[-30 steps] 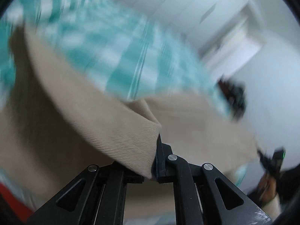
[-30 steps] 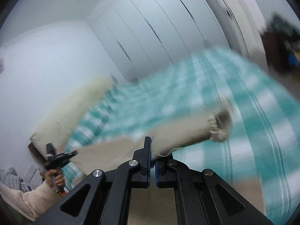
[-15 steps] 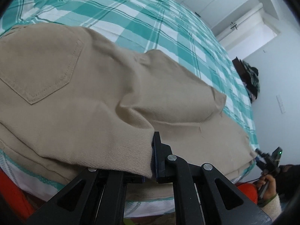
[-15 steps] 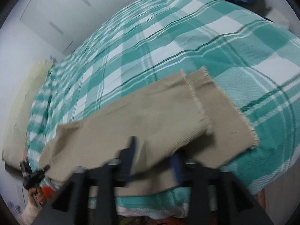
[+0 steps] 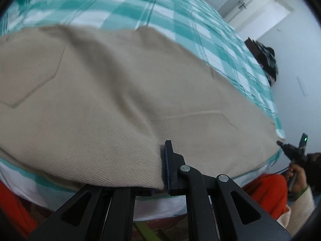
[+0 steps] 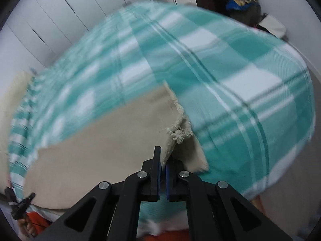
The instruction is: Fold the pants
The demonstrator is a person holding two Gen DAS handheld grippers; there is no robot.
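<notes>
White wardrobe doors [image 6: 66,20] stand behind the teal-checked bed [image 6: 230,64].

pants [image 5: 124,92]: plain beige twill, fine diagonal weave; paler frayed hem threads [image 6: 177,133] at 12 o'clock of the right hand-held gripper
bedspread [image 6: 230,64]: teal and white check, with thin darker green and white stripes through the squares
left hand-held gripper [image 5: 163,166]: black frame, silver rivets, dark blue pad
right hand-held gripper [image 6: 163,172]: black frame, silver rivets, blue pads
wardrobe doors [image 6: 76,2]: white, dark seams between panels, at 11 o'clock in the right wrist view
sleeve [image 5: 299,206]: cream, fuzzy, at 4 o'clock in the left wrist view
orange cloth [image 5: 268,192]: solid orange-red, beside the sleeve
wall [image 5: 297,46]: pale blue-grey
</notes>
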